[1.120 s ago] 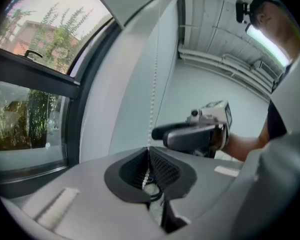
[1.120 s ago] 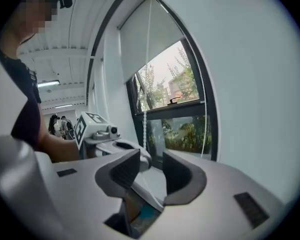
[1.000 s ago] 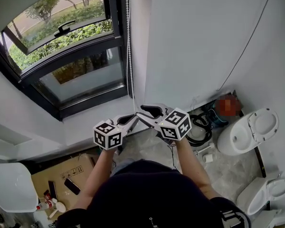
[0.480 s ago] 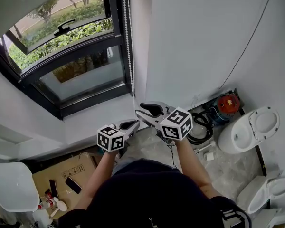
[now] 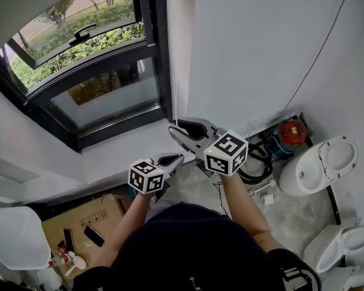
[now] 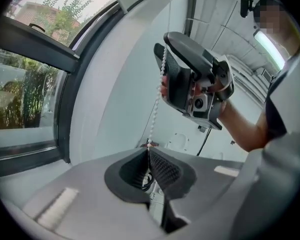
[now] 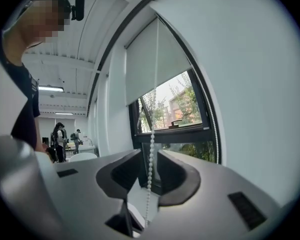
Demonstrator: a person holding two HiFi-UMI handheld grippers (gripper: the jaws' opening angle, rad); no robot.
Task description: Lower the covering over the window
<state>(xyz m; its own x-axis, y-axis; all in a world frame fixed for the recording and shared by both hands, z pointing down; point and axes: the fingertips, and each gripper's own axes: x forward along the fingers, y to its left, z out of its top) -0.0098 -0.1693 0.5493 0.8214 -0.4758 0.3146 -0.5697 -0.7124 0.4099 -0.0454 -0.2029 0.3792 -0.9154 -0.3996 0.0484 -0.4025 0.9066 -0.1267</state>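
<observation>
A white bead chain [image 5: 173,105] hangs down the right side of the dark-framed window [image 5: 91,71]. My left gripper [image 5: 181,157] is the lower one, shut on the chain [image 6: 155,104], with the beads pinched at its tips [image 6: 148,145]. Just above it, my right gripper [image 5: 175,127] stands open around the same chain. In the right gripper view the chain [image 7: 151,154] runs freely between the spread jaws and touches neither pad. The grey roller blind [image 7: 155,64] covers only the top of the window. The right gripper [image 6: 190,79] also shows in the left gripper view, up the chain.
A white wall [image 5: 261,53] rises right of the window. On the floor below are a toilet [image 5: 318,162], a second toilet [image 5: 346,241], a red device [image 5: 291,129], a coiled hose [image 5: 255,159], a cardboard box [image 5: 79,223] and a white chair [image 5: 12,235]. People [image 7: 60,139] stand far off.
My right gripper has risen along the chain, still open. My left gripper has sunk a little and shifted right, still shut on the chain.
</observation>
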